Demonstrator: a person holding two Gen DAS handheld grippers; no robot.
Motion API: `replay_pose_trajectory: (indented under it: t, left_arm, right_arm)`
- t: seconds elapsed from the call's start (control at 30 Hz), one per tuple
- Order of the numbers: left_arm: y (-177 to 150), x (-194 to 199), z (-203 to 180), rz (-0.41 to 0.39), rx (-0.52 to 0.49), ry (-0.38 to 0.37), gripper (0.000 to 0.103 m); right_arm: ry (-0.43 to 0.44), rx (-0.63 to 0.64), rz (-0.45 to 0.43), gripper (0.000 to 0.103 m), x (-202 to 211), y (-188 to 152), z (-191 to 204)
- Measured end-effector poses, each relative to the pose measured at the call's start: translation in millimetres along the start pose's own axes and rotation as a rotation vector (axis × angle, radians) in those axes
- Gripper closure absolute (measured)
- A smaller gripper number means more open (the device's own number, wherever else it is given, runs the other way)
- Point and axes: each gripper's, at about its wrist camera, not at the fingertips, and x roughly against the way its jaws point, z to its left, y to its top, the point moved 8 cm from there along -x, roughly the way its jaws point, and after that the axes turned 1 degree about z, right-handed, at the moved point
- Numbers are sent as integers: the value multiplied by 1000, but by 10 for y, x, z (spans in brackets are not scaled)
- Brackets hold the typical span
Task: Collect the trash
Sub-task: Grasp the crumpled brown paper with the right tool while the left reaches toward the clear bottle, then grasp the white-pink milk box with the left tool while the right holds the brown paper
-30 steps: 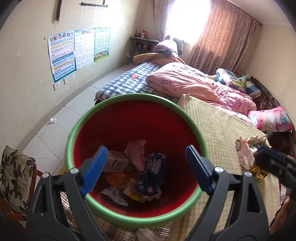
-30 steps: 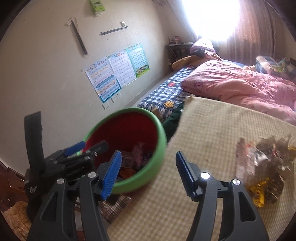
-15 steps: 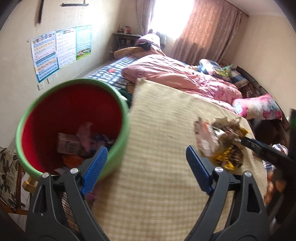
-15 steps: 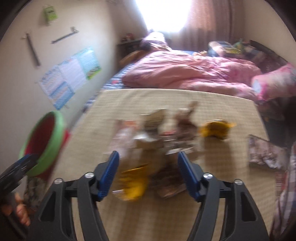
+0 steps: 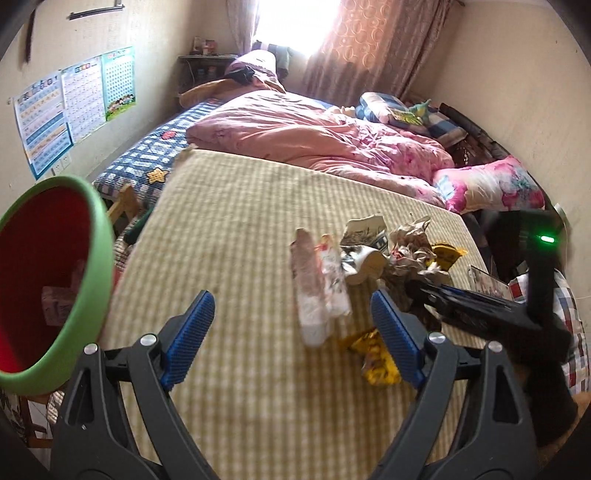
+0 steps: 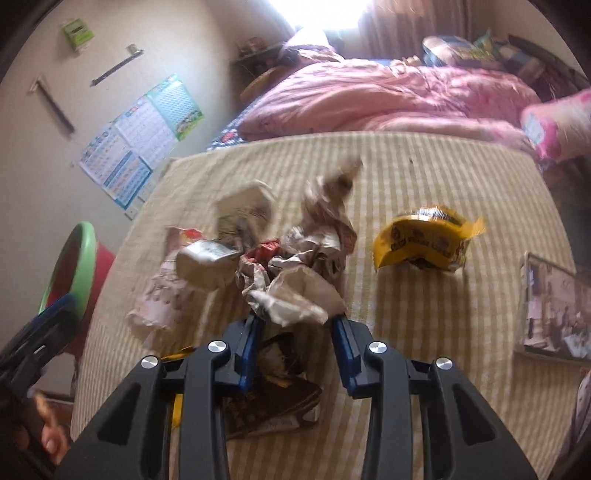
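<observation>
Trash — one heap, two hand-held grippers, right clamping crumpled wrapper

- You face cream walls with three charts pinned on the left one.
- A bright window glows at the far end, flanked by patterned brown curtains.
- The bed's checked mat fills the near part; a pink quilt is heaped along its far edge.
- A floral pillow lies at the mat's far right corner.
- A small dark shelf stands by the window.
</observation>
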Motion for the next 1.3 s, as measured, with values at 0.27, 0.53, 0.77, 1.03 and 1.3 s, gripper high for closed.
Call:
replay_pose_trajectory:
  t: [0.27,0.53,0.77,1.03,1.3]
  left_arm:
    - [34,-450,-184,79,-36,13,19]
    - [13,-667,-258,130,-40,15,19]
    - [-8,-793,-315,159,-38,15,23]
    - [-49,-865,-303,184,-27,13,36]
    - [-62,-870,-254,194,-9,-4,65]
  right_arm:
    - [-54,66,-81,69,430,44,125]
    - [-26,87,-131,69,749,127,227]
    - [-55,138,-193,69,974,279,330]
    - [-59,171,-224,69,1046,338,412]
    - [-61,180,-232,69,1042,357,455]
